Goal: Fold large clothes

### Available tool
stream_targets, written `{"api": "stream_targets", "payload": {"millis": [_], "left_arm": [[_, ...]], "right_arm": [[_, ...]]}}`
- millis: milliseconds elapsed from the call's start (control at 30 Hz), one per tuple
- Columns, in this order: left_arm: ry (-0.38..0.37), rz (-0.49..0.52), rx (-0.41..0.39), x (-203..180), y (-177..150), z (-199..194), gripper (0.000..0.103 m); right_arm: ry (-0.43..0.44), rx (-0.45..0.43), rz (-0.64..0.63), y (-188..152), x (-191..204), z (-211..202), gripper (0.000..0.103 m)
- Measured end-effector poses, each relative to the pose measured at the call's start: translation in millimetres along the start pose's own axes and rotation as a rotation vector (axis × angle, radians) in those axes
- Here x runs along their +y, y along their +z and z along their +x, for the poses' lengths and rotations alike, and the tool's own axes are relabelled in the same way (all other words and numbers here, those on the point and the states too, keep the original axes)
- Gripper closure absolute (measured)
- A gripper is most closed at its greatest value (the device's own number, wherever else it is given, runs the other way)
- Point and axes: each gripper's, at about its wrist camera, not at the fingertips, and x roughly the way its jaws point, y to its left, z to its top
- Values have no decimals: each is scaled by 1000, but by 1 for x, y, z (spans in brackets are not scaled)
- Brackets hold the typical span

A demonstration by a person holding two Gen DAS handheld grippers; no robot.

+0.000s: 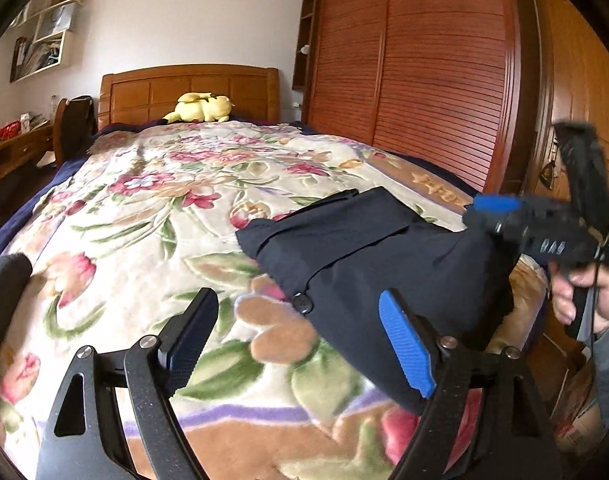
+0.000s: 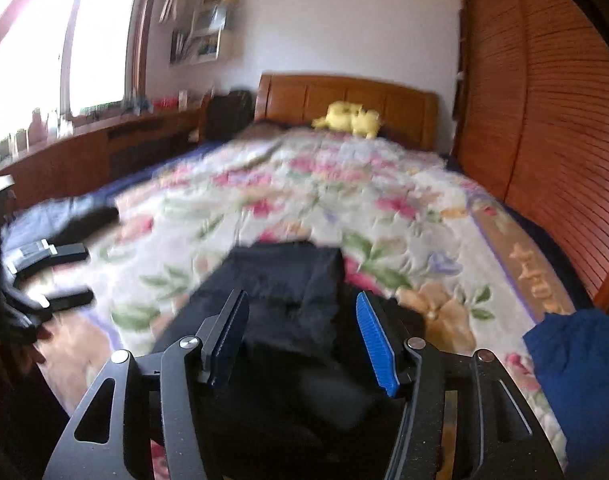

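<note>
A dark navy garment (image 1: 364, 248), folded into a compact bundle with a button showing, lies on the floral blanket (image 1: 144, 208) near the bed's foot. My left gripper (image 1: 300, 340) stands open just short of its near left corner, and its blue-padded finger overlaps the cloth's edge. My right gripper (image 1: 492, 208), held by a hand (image 1: 584, 296), is at the bundle's right end. In the right wrist view the right gripper (image 2: 300, 336) is open over the garment (image 2: 288, 276). Cloth lies between its fingers, but the pads do not press it. The left gripper (image 2: 70, 276) shows at the left, open.
A yellow plush toy (image 1: 202, 108) lies by the wooden headboard (image 1: 188, 88). Slatted wardrobe doors (image 1: 432, 72) run along the bed's right side. A blue cloth (image 2: 576, 360) lies at the bed's near right corner, dark clothing (image 2: 64, 216) at its left edge. A desk (image 1: 12, 148) stands left.
</note>
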Motion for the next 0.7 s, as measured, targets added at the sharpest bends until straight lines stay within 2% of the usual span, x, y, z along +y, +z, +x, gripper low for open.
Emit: {"api": "stream_targets", "payload": {"millis": [100,200,267,500,700], "left_arm": [[-6,-15,1,8,-13,0,20],[2,-17,3,14,-20,1,19],[-8,-21,5,15,-21,4,19],[-7,-3,1,17,-29,7,19],[-3,-7,2,18,-32,5,19]], "right_arm": [[-31,82,14,-22,-6,18,45],[-15,181,76,-52,-21,36,45],[-2,209,98,-63,-27,42,45],[-23,198,85,-48,-21,40,45],[-3,183,100,-40,-18,38,45]]}}
